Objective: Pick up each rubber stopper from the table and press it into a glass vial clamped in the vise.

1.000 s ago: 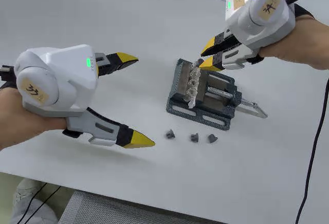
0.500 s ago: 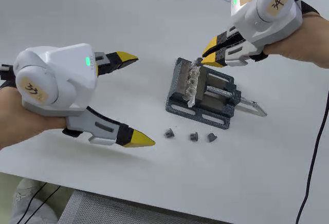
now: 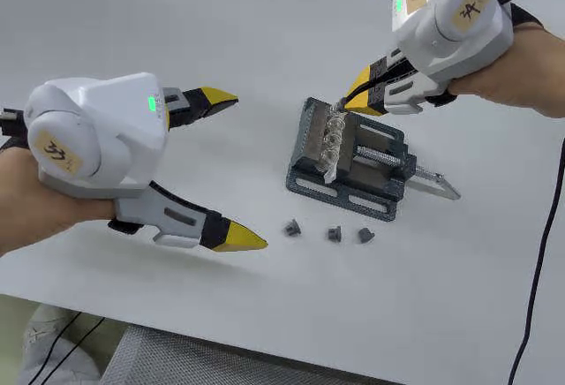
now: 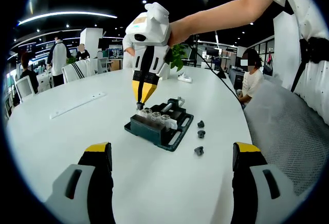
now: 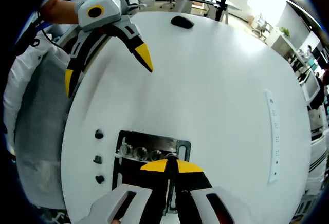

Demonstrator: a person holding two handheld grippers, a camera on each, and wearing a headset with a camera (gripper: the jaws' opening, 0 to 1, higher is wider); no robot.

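Stopper (image 4: 138, 106) barely visible in clamped right hand-held gripper (image 3: 341, 106); left hand-held gripper (image 3: 251, 170) gapes empty

Head view looks down from above at the white table (image 3: 221, 41), fairly close, with the vise (image 3: 349, 162) a bit right of centre. Left gripper view sits low near the tabletop, facing across it at the vise from a little way back. Right gripper view is right over the vise, looking steeply down. All three share the vise and the three loose stoppers (image 3: 333, 234) beside it
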